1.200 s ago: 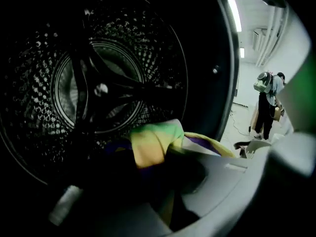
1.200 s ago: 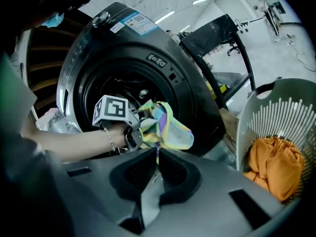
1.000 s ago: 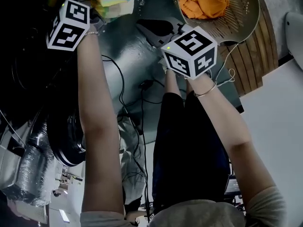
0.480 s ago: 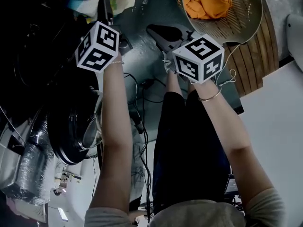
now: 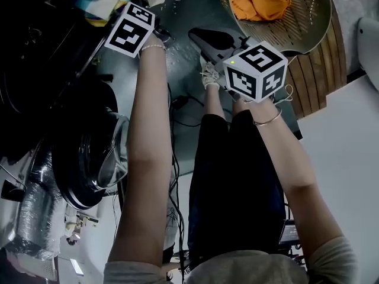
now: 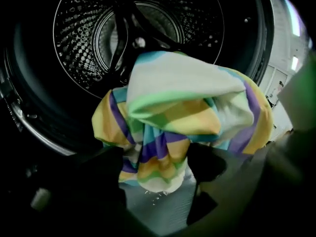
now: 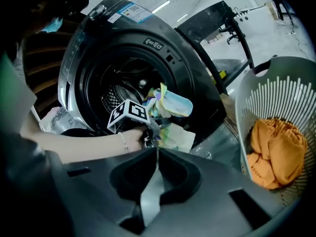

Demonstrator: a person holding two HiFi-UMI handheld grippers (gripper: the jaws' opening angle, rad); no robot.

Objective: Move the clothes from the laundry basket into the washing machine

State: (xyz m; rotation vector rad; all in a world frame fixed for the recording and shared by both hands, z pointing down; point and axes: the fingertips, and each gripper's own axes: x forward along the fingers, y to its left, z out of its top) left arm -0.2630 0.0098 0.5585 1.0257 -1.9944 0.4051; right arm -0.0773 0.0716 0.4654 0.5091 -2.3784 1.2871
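The left gripper (image 6: 158,168) jaws have just opened wide with the striped cloth (image 6: 182,107) loose between them, while the right gripper (image 7: 157,154) jaws are closed on nothing.

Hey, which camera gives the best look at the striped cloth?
The left gripper view: the striped cloth fills its centre, colours clear, before the drum. The head view catches only a scrap at its top edge; the right gripper view shows it small at the washer mouth.

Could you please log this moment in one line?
left tool: just opened, striped cloth between jaws | right tool: shut | orange garment: in basket
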